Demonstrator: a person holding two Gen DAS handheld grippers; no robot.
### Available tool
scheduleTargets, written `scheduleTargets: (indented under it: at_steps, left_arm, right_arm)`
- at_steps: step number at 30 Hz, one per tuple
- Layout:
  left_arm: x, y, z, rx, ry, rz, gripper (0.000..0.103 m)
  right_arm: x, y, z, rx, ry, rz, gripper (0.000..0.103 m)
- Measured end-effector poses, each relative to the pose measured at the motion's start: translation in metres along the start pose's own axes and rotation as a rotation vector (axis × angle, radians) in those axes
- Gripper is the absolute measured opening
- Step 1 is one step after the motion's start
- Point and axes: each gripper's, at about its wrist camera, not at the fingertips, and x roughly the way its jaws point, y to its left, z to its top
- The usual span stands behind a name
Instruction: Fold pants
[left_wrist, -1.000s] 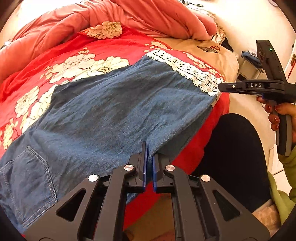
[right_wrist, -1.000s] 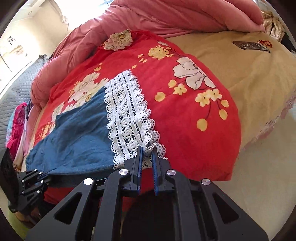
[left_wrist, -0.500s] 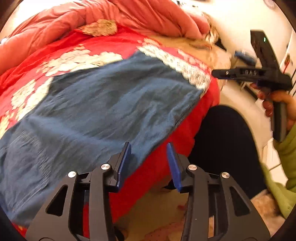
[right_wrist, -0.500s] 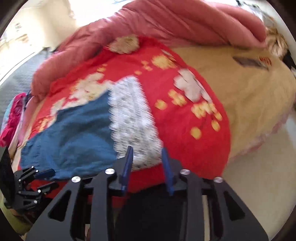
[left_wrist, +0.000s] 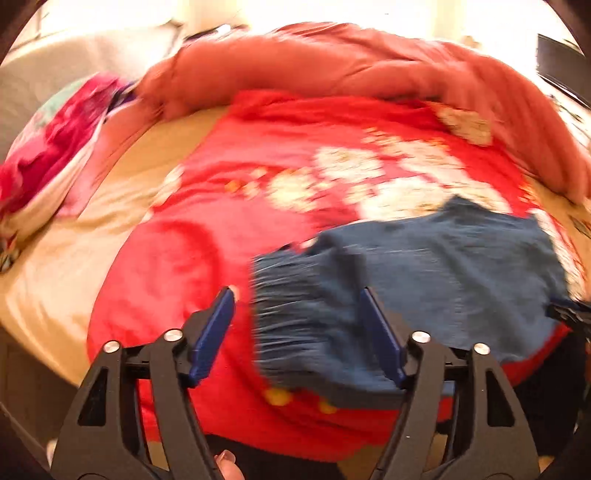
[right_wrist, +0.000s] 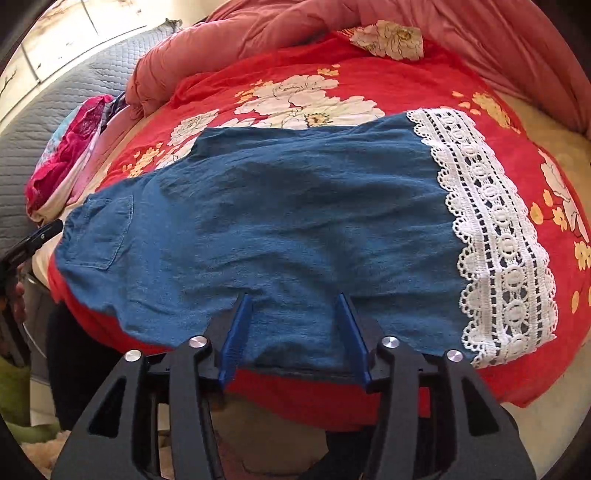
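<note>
Blue denim pants (right_wrist: 280, 221) lie flat across a red floral blanket (right_wrist: 295, 85), waistband to the left, white lace hem (right_wrist: 491, 229) to the right. My right gripper (right_wrist: 295, 332) is open, its jaws straddling the pants' near edge at mid-leg. In the blurred left wrist view the pants (left_wrist: 424, 280) lie right of centre, waistband end nearest. My left gripper (left_wrist: 299, 332) is open wide over the waistband corner and holds nothing. The left gripper's tip (right_wrist: 37, 236) shows at the left edge of the right wrist view.
A pink duvet (right_wrist: 369, 26) is bunched along the far side of the bed. A pile of magenta clothes (right_wrist: 70, 147) lies at the far left on the beige sheet (left_wrist: 74, 251). A grey quilted headboard (right_wrist: 55, 96) stands behind. The bed edge and floor are just below both grippers.
Both grippers have opened and let go of the pants. The left one swung left toward the waistband end; the right one moved left from the lace hem to mid-leg.
</note>
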Motion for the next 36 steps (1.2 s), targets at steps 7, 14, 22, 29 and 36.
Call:
scheduleTargets:
  at_steps: [7,14,22,29,36]
  left_arm:
    - [0.025,0.002,0.002,-0.036,0.032,-0.03,0.032]
    - [0.034,0.017,-0.006,0.013,0.056,0.026,0.041]
    - [-0.01,0.038,0.002,-0.053,0.001,0.03,0.062]
    - [-0.029,0.016,0.05,0.016,-0.118,0.043,0.063]
    - [0.055,-0.105,0.1,0.153,0.002,-0.334,0.063]
  right_arm:
    - [-0.002,0.004,0.002,0.008,0.006,0.0,0.053]
    - [-0.001,0.004,-0.002,0.011,0.007,0.021,0.06]
    - [-0.014,-0.003,0.001,0.017,-0.028,0.067,0.062]
    - [-0.035,-0.025,0.019,0.042,-0.119,0.035,0.062]
    - [-0.028,-0.048,0.03,0.091,-0.133,0.003,0.062]
